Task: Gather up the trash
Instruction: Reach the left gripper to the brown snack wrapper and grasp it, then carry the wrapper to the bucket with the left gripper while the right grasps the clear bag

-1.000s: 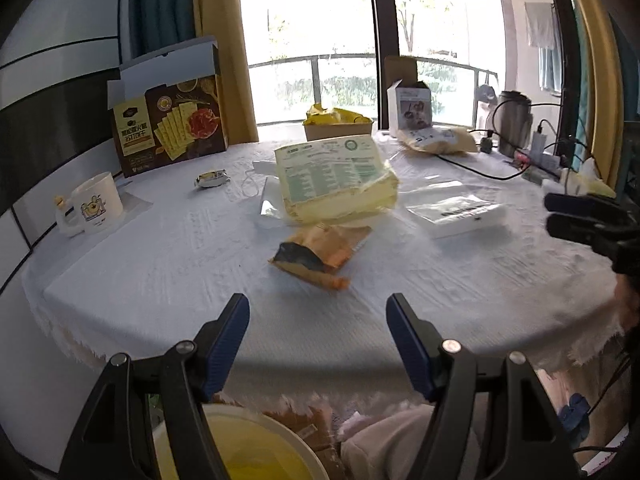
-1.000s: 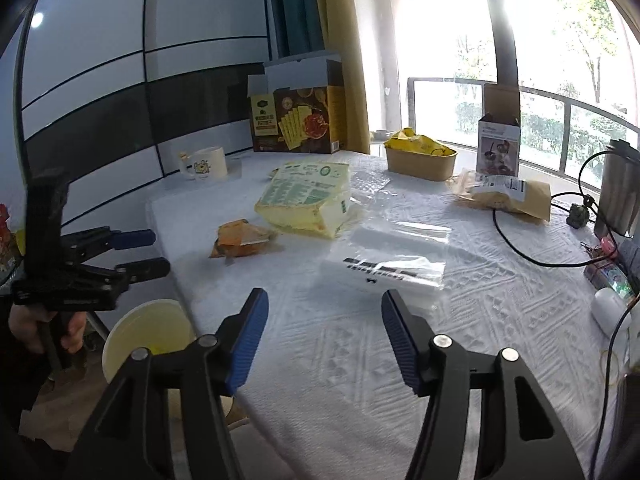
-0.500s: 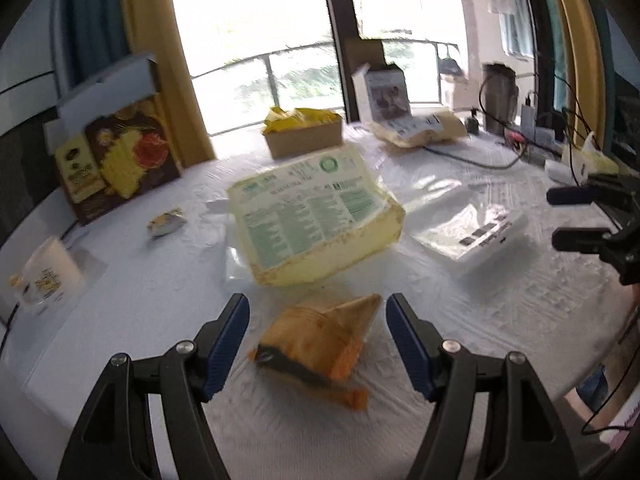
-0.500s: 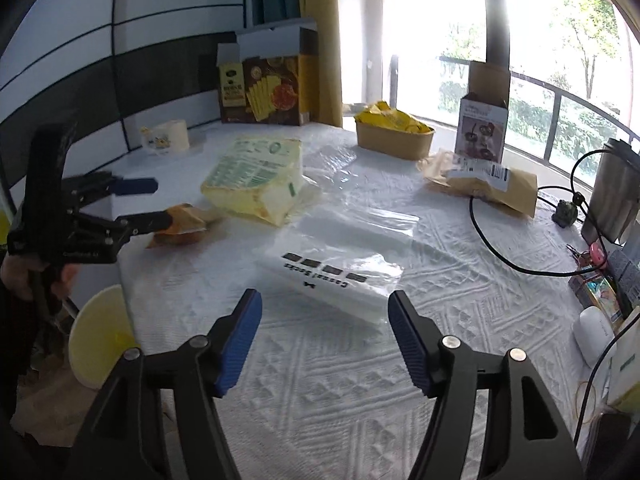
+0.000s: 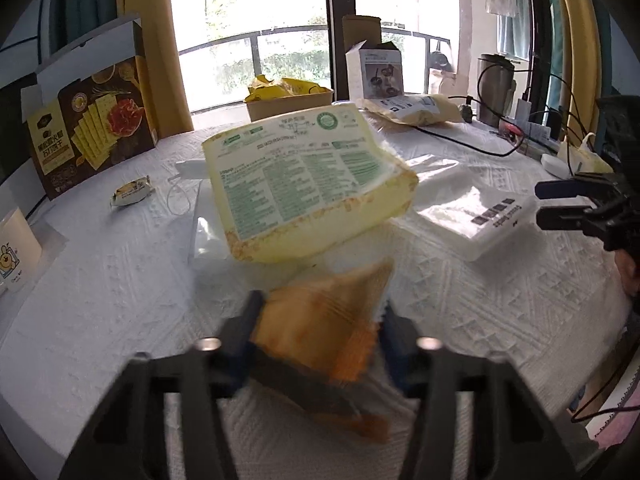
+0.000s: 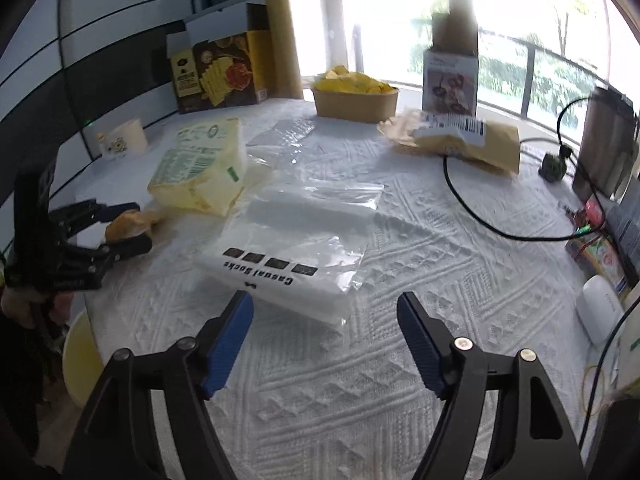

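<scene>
An orange snack wrapper (image 5: pixel 324 320) lies on the white tablecloth between the fingers of my left gripper (image 5: pixel 320 320), which are closing around it; the view is blurred. The right wrist view shows the same wrapper (image 6: pixel 128 222) between the left gripper's fingers (image 6: pixel 120 228). My right gripper (image 6: pixel 324 340) is open and empty just short of a clear "Casual Socks" plastic bag (image 6: pixel 296 248), which also shows in the left wrist view (image 5: pixel 480 216). A yellow packet with a green label (image 5: pixel 304 180) lies just behind the wrapper.
A cracker box (image 5: pixel 88 128), a mug (image 5: pixel 12 252), a small foil wrapper (image 5: pixel 132 194), a paper bowl of yellow wrappers (image 6: pixel 354 96), a brown mailer (image 6: pixel 460 140), cables (image 6: pixel 500 232) and a kettle (image 5: pixel 494 88) stand on the table. A yellow bin (image 6: pixel 80 356) sits below the table's left edge.
My left gripper has moved forward over the table onto the orange wrapper and its fingers have narrowed around it. My right gripper has moved closer to the clear bag.
</scene>
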Demonstrator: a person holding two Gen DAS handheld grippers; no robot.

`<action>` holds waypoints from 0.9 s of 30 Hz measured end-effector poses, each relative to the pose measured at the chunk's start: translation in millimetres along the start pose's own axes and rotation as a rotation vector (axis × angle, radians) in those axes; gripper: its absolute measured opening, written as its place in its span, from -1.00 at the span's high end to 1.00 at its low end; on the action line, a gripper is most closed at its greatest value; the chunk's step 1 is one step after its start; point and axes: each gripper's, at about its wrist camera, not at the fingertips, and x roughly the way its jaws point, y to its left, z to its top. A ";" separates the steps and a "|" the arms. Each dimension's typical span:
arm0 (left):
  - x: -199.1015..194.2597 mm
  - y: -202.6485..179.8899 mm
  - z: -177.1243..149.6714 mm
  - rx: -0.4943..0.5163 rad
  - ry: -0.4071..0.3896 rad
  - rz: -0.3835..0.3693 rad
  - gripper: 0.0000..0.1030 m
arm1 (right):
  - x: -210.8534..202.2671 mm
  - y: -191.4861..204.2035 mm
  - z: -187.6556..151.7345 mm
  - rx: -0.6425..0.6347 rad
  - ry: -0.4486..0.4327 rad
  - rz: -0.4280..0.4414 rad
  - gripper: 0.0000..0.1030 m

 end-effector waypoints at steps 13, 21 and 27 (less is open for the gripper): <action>-61.4 25.3 -17.9 -0.098 -0.130 0.003 0.61 | 16.9 58.9 13.6 -0.301 0.032 -0.175 -0.45; -106.2 46.1 -58.0 -0.191 -0.163 0.056 0.61 | 42.3 89.3 17.6 -0.469 0.054 -0.181 -0.44; -130.4 52.7 -82.3 -0.237 -0.179 0.078 0.61 | 48.0 81.8 23.1 -0.437 0.050 -0.148 -0.43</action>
